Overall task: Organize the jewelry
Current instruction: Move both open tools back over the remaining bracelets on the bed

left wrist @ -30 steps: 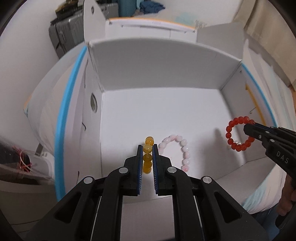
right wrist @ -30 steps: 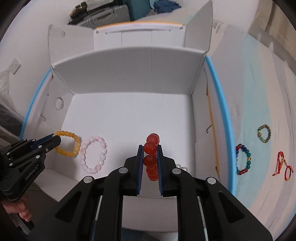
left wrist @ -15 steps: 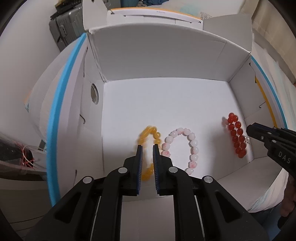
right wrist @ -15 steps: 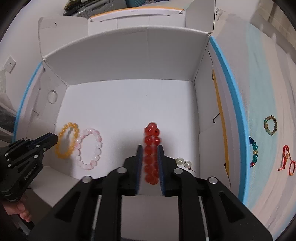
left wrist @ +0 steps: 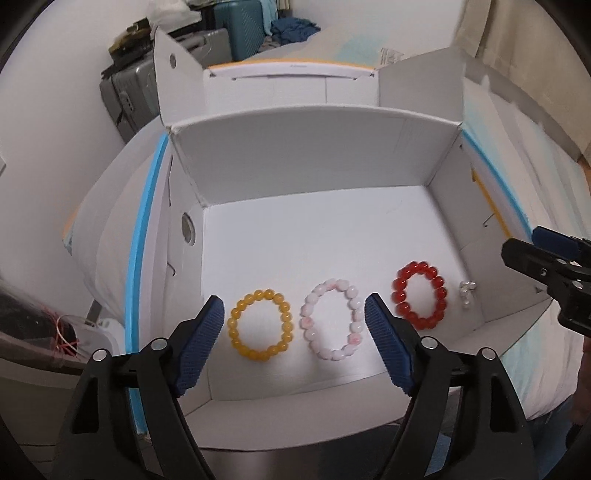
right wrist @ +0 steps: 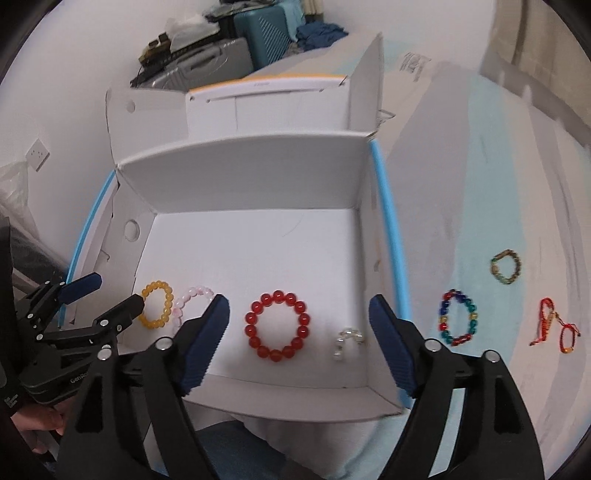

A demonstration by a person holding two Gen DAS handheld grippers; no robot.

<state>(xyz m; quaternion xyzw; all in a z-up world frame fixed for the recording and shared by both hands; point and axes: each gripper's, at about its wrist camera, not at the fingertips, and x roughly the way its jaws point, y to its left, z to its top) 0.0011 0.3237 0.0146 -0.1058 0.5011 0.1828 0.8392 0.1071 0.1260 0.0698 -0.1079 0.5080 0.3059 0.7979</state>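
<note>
A white cardboard box (left wrist: 314,158) holds a row of jewelry on its floor. A yellow bead bracelet (left wrist: 275,294), a pink bead bracelet (left wrist: 334,284) and a red bead bracelet (left wrist: 421,266) all lie flat, with pearl earrings (left wrist: 466,291) beside the red one. My left gripper (left wrist: 293,301) hovers above the yellow and pink bracelets, jaws opening wide and touching nothing. In the right wrist view my right gripper (right wrist: 298,300) hovers over the red bracelet (right wrist: 277,295) and the pearls (right wrist: 347,338), jaws opening, also holding nothing.
On the cloth right of the box (right wrist: 258,170) lie a multicolour bracelet (right wrist: 443,325), a green-brown bracelet (right wrist: 496,275) and red cord bracelets (right wrist: 546,317). The box flaps stand upright. Suitcases (left wrist: 236,26) stand behind. A hand (right wrist: 37,424) holds the left gripper (right wrist: 118,290).
Both grippers let go: the yellow and red bracelets dropped onto the box floor and now lie flat as rings. Both pairs of jaws spread wide and both grippers rose.
</note>
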